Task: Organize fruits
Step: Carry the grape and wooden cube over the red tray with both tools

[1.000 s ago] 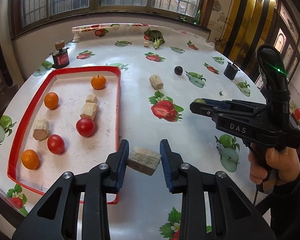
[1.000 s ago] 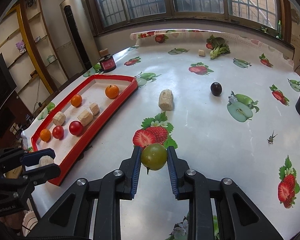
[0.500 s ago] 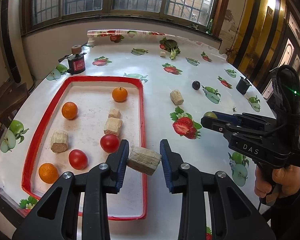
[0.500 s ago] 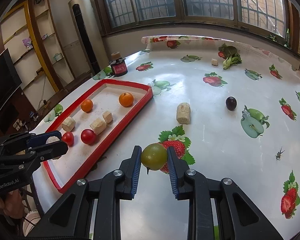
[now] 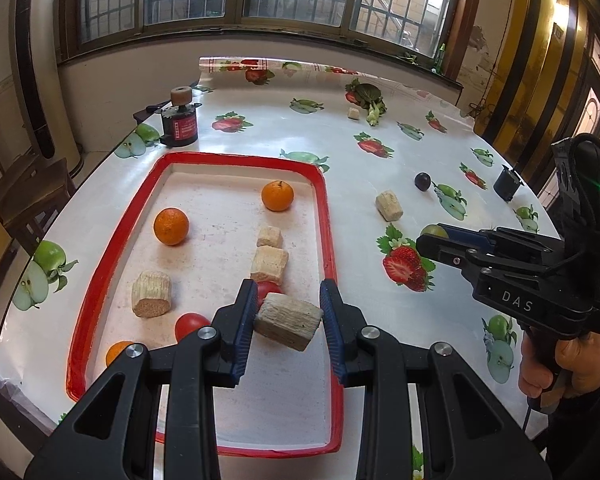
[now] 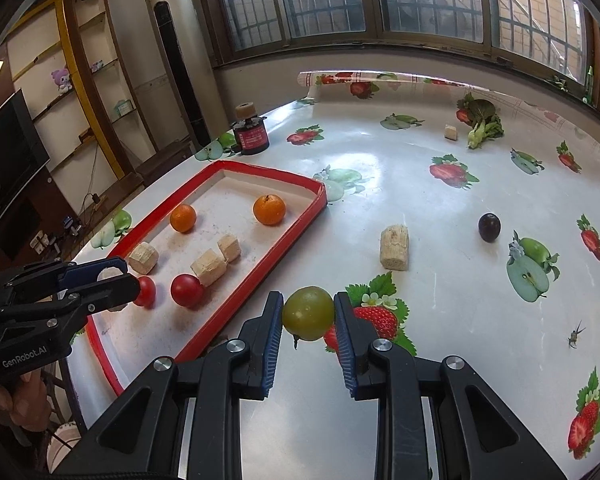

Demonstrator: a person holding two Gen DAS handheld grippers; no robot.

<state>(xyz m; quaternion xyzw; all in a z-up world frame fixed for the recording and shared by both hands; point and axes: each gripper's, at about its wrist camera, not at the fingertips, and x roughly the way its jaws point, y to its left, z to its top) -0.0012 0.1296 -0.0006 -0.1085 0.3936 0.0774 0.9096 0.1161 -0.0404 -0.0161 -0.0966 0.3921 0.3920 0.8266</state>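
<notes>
My left gripper (image 5: pixel 288 316) is shut on a beige sugarcane chunk (image 5: pixel 289 321) and holds it above the near right part of the red-rimmed tray (image 5: pixel 112 240). The tray holds oranges (image 5: pixel 171 226), red tomatoes (image 5: pixel 191 325) and more cane chunks (image 5: pixel 152 294). My right gripper (image 6: pixel 307 318) is shut on a green tomato (image 6: pixel 308 313), held above the table just right of the tray (image 6: pixel 284 236). A cane chunk (image 6: pixel 395 247) and a dark plum (image 6: pixel 489 227) lie on the table beyond it.
A black-and-red jar (image 5: pixel 179 123) stands behind the tray. Leafy greens (image 5: pixel 370 100) and a small cane piece (image 5: pixel 353 113) lie at the far side. A black cup (image 5: pixel 507 182) stands at the right edge. The table drops off near the tray's left side.
My left gripper has carried the cane chunk left, from over the table to over the tray. My right gripper has moved toward the tray with the green tomato.
</notes>
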